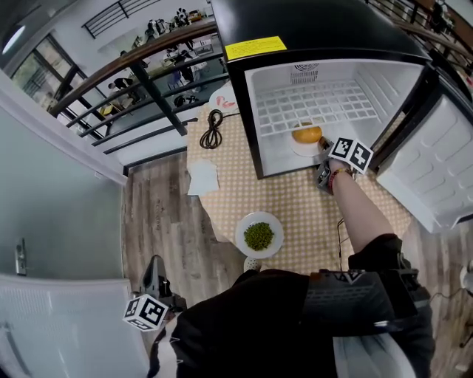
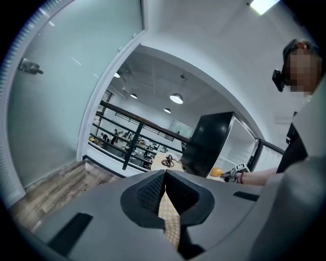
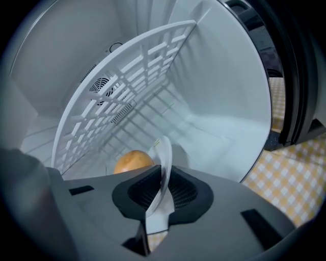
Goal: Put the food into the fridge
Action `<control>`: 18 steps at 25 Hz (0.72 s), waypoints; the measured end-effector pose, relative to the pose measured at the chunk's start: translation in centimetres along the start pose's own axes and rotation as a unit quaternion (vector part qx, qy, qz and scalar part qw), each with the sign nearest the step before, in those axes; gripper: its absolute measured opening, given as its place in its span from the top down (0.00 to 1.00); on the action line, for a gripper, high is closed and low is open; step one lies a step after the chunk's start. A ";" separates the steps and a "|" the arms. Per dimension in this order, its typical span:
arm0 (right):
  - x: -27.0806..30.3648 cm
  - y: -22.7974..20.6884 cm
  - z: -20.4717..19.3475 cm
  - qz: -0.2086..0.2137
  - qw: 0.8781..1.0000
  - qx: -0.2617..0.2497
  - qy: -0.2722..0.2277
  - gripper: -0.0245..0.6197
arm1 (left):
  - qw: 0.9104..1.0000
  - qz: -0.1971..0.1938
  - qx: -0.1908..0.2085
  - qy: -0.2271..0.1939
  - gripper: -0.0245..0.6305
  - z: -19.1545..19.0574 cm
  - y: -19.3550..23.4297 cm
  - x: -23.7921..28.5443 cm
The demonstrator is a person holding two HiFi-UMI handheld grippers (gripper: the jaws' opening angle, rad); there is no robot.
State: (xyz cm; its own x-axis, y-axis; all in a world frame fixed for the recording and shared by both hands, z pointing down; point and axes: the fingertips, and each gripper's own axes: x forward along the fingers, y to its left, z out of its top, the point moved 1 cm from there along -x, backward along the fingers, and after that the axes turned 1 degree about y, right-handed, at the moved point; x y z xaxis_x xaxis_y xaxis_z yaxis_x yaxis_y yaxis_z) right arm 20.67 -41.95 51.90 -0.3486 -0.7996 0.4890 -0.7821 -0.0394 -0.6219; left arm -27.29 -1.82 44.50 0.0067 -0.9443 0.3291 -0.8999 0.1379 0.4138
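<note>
Black fridge [image 1: 325,22], white inside, with a yellow label [image 1: 255,47]; golden-orange food [image 1: 306,134] on a white plate [image 1: 303,150]; green peas [image 1: 259,236] on a second white plate [image 1: 242,235]; yellow-and-white checked cloth [image 1: 295,203] over the counter; grey-brown wood floor [image 1: 159,221].

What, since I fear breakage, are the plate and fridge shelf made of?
The plate: probably glazed ceramic or melamine; white, smooth, glossy thin rim. The fridge shelf: white flat-barred grid, matte, likely moulded plastic, possibly coated wire.
</note>
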 end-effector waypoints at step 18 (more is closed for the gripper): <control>-0.6 0.3 -0.2 -0.028 0.998 -0.052 -0.008 0.88 | 0.960 -0.240 0.132 0.058 0.94 1.2 -16.8 15.9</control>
State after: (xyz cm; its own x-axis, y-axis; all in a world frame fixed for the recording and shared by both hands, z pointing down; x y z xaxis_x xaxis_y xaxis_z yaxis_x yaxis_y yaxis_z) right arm 20.50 -41.37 51.57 -0.2954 -0.8076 0.5105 -0.8500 -0.0218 -0.5263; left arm -12.58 -19.50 41.70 0.4835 -0.8381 0.2527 -0.8599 -0.4006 0.3164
